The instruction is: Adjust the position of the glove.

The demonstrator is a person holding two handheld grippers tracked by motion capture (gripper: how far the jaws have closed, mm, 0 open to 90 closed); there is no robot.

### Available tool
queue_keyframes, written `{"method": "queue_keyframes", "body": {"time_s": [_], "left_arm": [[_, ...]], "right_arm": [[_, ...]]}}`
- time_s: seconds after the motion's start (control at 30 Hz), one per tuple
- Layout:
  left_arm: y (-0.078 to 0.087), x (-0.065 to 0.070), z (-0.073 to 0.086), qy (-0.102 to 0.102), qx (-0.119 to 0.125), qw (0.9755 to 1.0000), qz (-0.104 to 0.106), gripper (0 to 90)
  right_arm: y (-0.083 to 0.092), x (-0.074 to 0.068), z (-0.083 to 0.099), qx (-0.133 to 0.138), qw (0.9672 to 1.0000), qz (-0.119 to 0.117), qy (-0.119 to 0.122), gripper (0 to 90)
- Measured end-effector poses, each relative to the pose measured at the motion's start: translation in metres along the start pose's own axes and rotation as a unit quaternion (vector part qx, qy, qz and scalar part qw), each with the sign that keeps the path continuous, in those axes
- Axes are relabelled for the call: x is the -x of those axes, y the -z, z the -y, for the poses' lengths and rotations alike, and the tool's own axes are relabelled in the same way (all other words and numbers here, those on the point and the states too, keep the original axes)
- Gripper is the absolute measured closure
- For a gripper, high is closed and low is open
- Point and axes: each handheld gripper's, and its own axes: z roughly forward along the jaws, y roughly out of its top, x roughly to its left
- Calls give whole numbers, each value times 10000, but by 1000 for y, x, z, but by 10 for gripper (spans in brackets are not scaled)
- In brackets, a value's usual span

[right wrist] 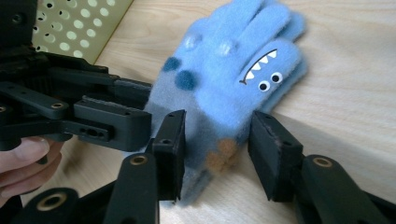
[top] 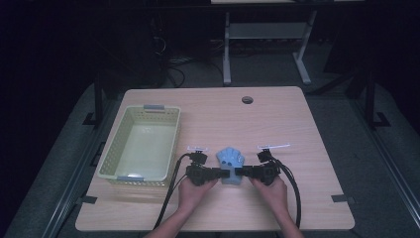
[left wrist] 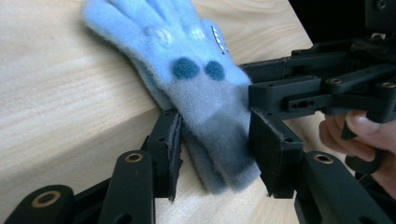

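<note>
Since the surface [top: 297, 129] is bare at right, the work sits near its front edge. Basket [top: 168, 144] stands left, likely the drop spot. Blue glove [top: 231, 163] lies flat just right of it, cuff toward the person. Left gripper [top: 224, 173] and right gripper [top: 239, 172] bracket the cuff from opposite sides, fingers [left wrist: 171, 142] half-spread around it, seemingly not yet pinching, probably set for a two-sided lift.

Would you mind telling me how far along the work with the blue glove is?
Early. The blue glove lies flat on the table, beside the basket. In hand: the left gripper and right gripper straddle its cuff from opposite sides, without a clear pinch. Lifting remains.
</note>
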Motion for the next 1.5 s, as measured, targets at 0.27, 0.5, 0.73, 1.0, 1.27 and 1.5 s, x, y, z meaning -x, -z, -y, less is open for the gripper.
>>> {"method": "queue_keyframes", "body": {"time_s": [0.27, 0.5, 0.73, 1.0, 1.27, 1.5], "left_arm": [[-1, -1, 0, 100, -16, 9999, 46, 609], [-4, -5, -2, 223, -42, 9996, 159, 672], [-5, -8, -4, 224, -12, 9993, 286, 713], [-5, -10, -9, 233, -125, 9987, 431, 739], [-3, -9, -10, 181, -136, 9985, 497, 742], [1, -4, -15, 78, -155, 9976, 667, 741]], "right_arm": [[-4, -3, 3, 75, 9999, -53, -98, 620], [-7, -3, 5, 156, 9997, -91, -134, 656], [-8, -3, 4, 164, 9994, -264, -144, 747], [-7, -2, 2, 178, 9992, -356, -95, 786], [-4, -3, 2, 187, 9990, -395, -98, 790], [4, -4, -1, 245, 9984, -495, -89, 791]]}}
